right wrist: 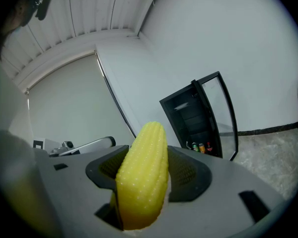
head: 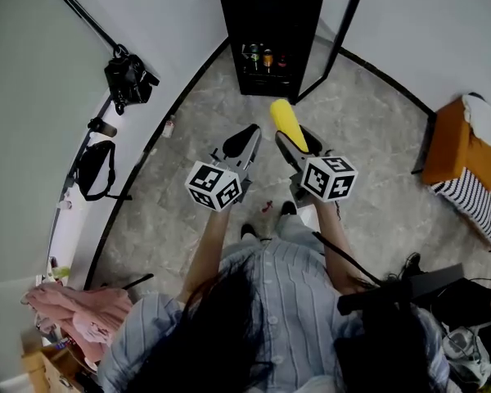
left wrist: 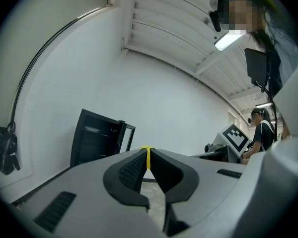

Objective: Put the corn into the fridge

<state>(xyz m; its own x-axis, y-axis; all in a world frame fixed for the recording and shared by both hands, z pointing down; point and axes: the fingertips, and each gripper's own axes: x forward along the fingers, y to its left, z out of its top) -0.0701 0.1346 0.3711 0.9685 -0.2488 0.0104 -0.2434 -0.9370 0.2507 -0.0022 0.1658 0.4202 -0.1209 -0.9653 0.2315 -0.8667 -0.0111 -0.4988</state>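
Black fridge (head: 270, 23) with its glass door (head: 344, 23) swung open; drinks (head: 266, 57) on a lower shelf. Grey stone floor (head: 368, 154), white walls. Right gripper (head: 293, 140): jaws clamped on the corn (head: 285, 118), held in the air in front of the fridge. Left gripper (head: 247, 137): jaws closed on nothing. Orange seat (head: 452, 142) at the floor's right edge.

The fridge (head: 270, 31) stands ahead against the far wall, its door (head: 349, 16) swung open to the right, with drinks (head: 262, 57) in a row on a low shelf inside. In front of it, above the floor, the left gripper (head: 247, 135) and right gripper (head: 297, 143) hang side by side, both pointing toward the fridge. The corn (head: 285, 118) sits between the right gripper's jaws, its tip jutting forward beyond them. A camera bag (head: 129, 79) is by the left wall, a cushioned seat (head: 457, 147) by the right wall
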